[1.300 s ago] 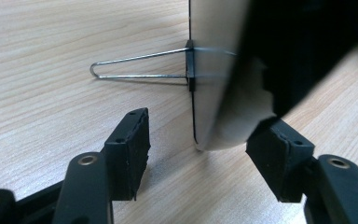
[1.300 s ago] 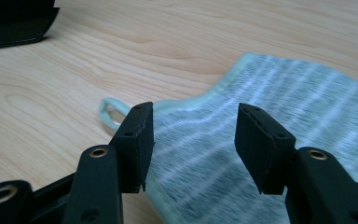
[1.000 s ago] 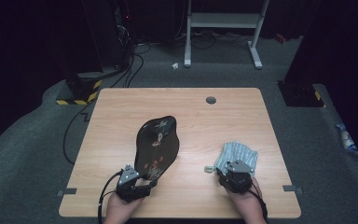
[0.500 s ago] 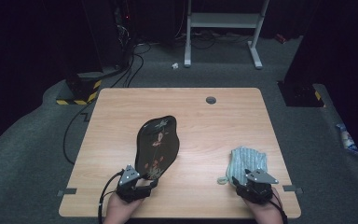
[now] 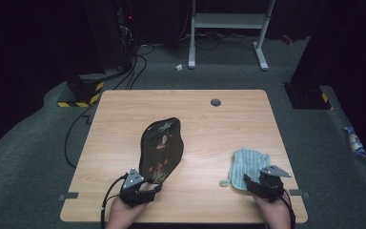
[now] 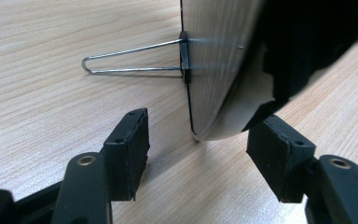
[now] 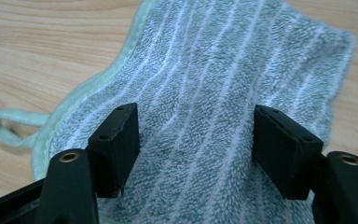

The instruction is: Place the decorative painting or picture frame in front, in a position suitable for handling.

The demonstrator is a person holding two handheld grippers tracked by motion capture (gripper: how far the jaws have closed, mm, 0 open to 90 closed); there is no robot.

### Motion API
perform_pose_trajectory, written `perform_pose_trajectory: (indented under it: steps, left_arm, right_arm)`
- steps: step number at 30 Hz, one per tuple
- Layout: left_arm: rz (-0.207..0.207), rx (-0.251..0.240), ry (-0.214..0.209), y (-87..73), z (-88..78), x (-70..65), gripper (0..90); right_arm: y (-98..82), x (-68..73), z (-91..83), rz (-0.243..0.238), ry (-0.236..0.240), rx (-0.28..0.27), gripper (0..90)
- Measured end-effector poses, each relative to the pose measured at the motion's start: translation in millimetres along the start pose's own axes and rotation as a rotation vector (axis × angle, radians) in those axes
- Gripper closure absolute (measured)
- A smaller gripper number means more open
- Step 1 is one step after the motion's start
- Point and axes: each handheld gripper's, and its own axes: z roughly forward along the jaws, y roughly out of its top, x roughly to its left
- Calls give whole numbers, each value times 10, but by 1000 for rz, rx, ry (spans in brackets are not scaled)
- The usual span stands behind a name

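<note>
We work at a wooden bench (image 5: 124, 143) with a pair of tongs in each hand, both near its front edge. Our left tongs (image 5: 145, 188) sit toward the front left corner, at the near end of a black decorated board (image 5: 162, 148) that stands tilted on the bench, running from the front edge toward the middle. In the left gripper view the left tongs (image 6: 198, 140) stand apart, the lower edge of the board (image 6: 214, 70) lying between the jaws without either pad pressing on it; a bent wire stand (image 6: 130, 58) reaches from the back of the board down onto the wood. Our right tongs (image 5: 255, 183) sit toward the front right corner at the near edge of a striped blue-green towel (image 5: 248, 164), which lies flat on the bench, well apart from the board. In the right gripper view the right tongs (image 7: 196, 140) have just been opening and now stand apart over the towel (image 7: 223, 70), with the terry cloth spread between the jaws, not pinched. The towel's small hanging loop (image 7: 9, 123) lies on the wood beside its hem.
</note>
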Motion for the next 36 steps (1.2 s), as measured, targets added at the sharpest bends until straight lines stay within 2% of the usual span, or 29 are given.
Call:
perform_pose_trajectory:
  steps: [2,3,7,9,11,13,16,18,20,22,23,25,28,36]
  left_arm:
    - [0,2,1,1,3,-1,389]
    - [0,4,2,1,3,-1,389]
    - [-1,4,4,1,3,0,389]
    - [-2,6,2,1,3,0,389]
    - [-4,8,2,1,2,1,389]
    - [-4,8,2,1,2,2,389]
    - [-5,7,-2,1,2,3,389]
    - [-6,7,-8,0,3,4,389]
    - [-6,10,-10,-1,2,4,389]
    - [-5,11,-14,-2,2,2,389]
    - [-5,11,-14,-2,1,2,389]
    - [-6,9,-15,-1,5,4,389]
    - [-6,13,-12,-1,4,1,390]
    - [-3,15,-8,-1,4,-3,390]
  right_arm:
    - [31,33,34,-17,17,-1,358]
    - [68,77,73,-39,41,1,370]
    - [210,343,256,-144,162,-6,376]
    - [262,450,305,-169,183,0,369]
    - [309,534,290,-179,176,-12,338]
    - [347,586,234,-147,164,-42,293]
    - [400,618,208,-103,130,-47,244]
    - [448,632,257,-60,104,-19,189]
    - [481,653,359,-28,92,32,137]
    - [469,683,465,-27,62,96,128]
    - [450,697,495,-38,50,110,119]
    - [420,720,480,-58,34,92,119]
    - [399,707,491,-62,30,95,124]
    - [381,739,462,-123,66,71,358]
